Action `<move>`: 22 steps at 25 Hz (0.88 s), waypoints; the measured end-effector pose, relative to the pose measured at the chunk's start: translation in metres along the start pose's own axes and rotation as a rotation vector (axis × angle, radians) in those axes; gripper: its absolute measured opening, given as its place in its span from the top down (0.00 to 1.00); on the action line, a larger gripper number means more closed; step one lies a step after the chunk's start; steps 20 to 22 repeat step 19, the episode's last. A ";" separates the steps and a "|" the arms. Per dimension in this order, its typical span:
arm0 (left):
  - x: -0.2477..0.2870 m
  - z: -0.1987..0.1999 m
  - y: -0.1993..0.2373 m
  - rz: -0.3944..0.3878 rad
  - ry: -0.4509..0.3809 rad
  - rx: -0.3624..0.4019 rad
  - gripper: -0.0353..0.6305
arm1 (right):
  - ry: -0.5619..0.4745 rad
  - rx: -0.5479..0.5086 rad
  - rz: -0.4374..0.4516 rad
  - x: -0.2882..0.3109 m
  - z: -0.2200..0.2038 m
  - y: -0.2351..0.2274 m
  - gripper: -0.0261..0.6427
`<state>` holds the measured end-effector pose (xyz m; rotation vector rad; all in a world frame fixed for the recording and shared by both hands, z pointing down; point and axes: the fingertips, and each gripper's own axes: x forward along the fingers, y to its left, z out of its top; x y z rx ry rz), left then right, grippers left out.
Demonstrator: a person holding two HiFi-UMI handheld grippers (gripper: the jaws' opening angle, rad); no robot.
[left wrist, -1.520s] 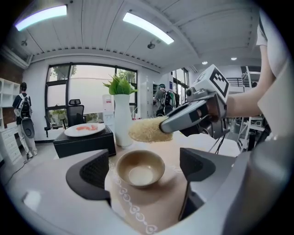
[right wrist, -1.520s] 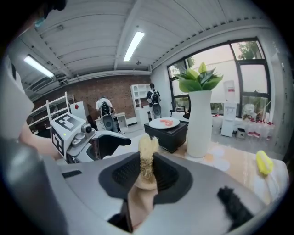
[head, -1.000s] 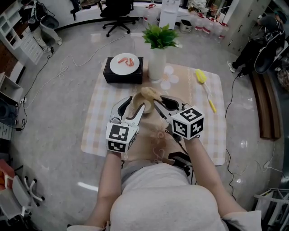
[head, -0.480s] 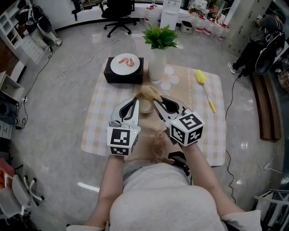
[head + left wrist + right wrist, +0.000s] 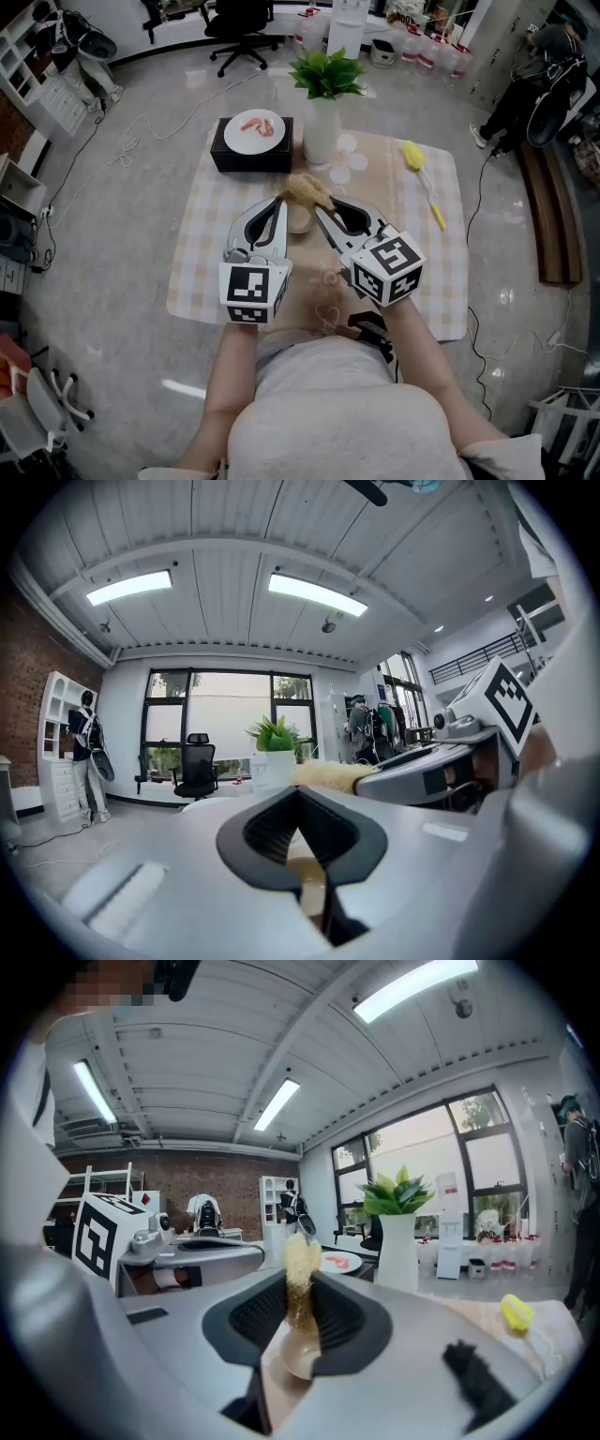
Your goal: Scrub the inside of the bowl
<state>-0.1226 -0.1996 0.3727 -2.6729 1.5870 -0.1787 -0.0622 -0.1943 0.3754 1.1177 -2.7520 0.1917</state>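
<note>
A small beige bowl [image 5: 300, 223] sits on the checked cloth [image 5: 211, 267] mid-table. My left gripper [image 5: 280, 202] is shut at the bowl's left edge. In the left gripper view its pads meet at the tip [image 5: 298, 795] with the bowl's rim [image 5: 306, 878] pinched lower between them. My right gripper [image 5: 317, 208] is shut on a tan fibrous scrubber [image 5: 305, 190]. The scrubber sticks out beyond the fingertips, above the bowl's far side. In the right gripper view the scrubber [image 5: 300, 1260] stands between the pads [image 5: 272, 1312], with the bowl [image 5: 289, 1358] below.
A white vase with a green plant [image 5: 322, 131] stands just behind the bowl. A plate of shrimp [image 5: 253, 126] rests on a black box [image 5: 251, 156] at the back left. A yellow long-handled brush [image 5: 424, 178] lies on the cloth's right side. A person [image 5: 525, 84] stands far right.
The left gripper's jaws, spread a second ago, have closed at the bowl's left rim. The right gripper with the scrubber has hardly moved.
</note>
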 end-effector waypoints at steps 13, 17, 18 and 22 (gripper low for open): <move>-0.003 0.001 0.006 0.010 -0.002 -0.032 0.94 | 0.000 0.002 0.017 -0.002 0.001 0.002 0.83; -0.001 0.001 0.004 -0.004 -0.001 -0.037 0.94 | 0.008 0.004 0.020 -0.001 -0.002 0.003 0.83; 0.000 0.001 0.003 -0.008 -0.001 -0.038 0.94 | 0.010 0.005 0.020 -0.001 -0.003 0.003 0.83; 0.000 0.002 0.002 -0.012 -0.001 -0.038 0.94 | 0.012 0.005 0.020 -0.001 -0.004 0.003 0.83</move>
